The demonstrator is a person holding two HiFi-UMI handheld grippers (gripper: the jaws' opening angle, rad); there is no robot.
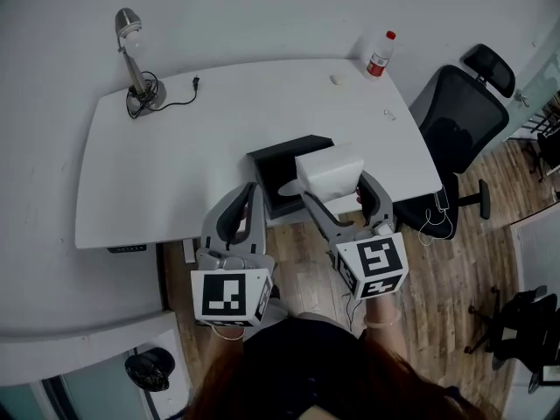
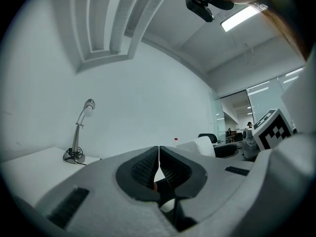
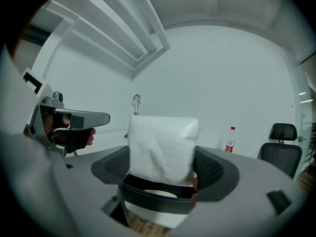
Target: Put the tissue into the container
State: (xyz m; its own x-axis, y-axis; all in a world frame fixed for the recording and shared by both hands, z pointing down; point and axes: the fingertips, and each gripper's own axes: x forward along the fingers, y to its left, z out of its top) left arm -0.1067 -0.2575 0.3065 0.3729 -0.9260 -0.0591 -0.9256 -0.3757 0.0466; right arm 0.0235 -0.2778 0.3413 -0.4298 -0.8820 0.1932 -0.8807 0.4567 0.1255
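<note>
At the far left of the white table (image 1: 175,173) a desk lamp (image 1: 136,59) stands with its cord coiled at the base and trailing right. My left gripper (image 1: 249,191) hangs at the table's near edge, just left of the container. In its own view its jaws are pressed together with nothing between them (image 2: 158,157), and the lamp (image 2: 81,127) shows off to the left. The container (image 1: 280,160) is a black, open-topped box sitting at the near edge of the table between my two grippers, with a pale oval patch showing inside it. The tissue (image 1: 331,169), a white folded pack, is clamped in my right gripper (image 1: 339,186) and held over the container's right side. I cannot tell whether it touches the rim. In the right gripper view the jaws press on both sides of the tissue (image 3: 163,149), which stands upright between them (image 3: 163,168). The container's dark rim lies just beneath it, and my left gripper (image 3: 74,120) shows at the left of that view. Further right, near the table's far right corner, a clear bottle (image 1: 380,52) with a red cap and label stands upright. A black office chair (image 1: 464,112) sits beyond the table's right edge on the wooden floor.
</note>
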